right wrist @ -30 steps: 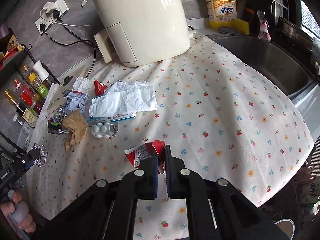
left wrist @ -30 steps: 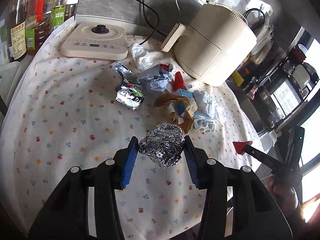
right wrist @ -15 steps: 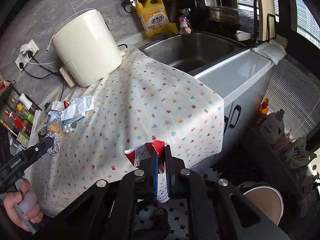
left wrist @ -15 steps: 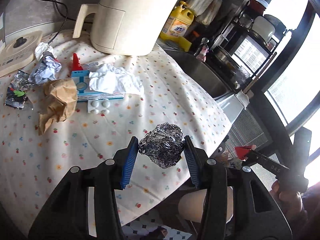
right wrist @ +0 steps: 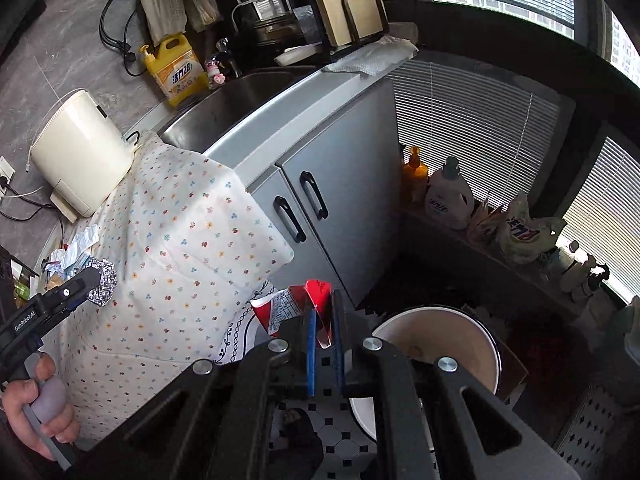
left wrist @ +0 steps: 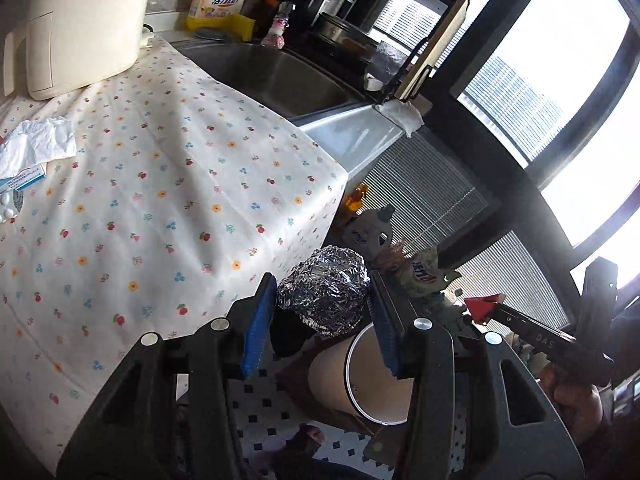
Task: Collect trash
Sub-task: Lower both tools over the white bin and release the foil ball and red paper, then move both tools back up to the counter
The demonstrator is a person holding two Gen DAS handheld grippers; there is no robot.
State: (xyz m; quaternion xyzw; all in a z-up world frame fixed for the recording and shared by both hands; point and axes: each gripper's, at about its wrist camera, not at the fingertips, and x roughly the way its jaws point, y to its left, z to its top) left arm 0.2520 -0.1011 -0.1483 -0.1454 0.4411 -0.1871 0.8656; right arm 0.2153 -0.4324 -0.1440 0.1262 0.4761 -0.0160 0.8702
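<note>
You've swung off the table — left gripper (left wrist: 324,312) clamps foil ball (left wrist: 324,290), right gripper (right wrist: 323,344) pinches red wrapper (right wrist: 298,306); bin (right wrist: 440,344) below, release next.

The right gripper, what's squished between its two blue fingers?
A crumpled red and white wrapper sits pinched between the right gripper's blue fingers. The right wrist view shows it, with the round bin on the floor just beyond.
</note>
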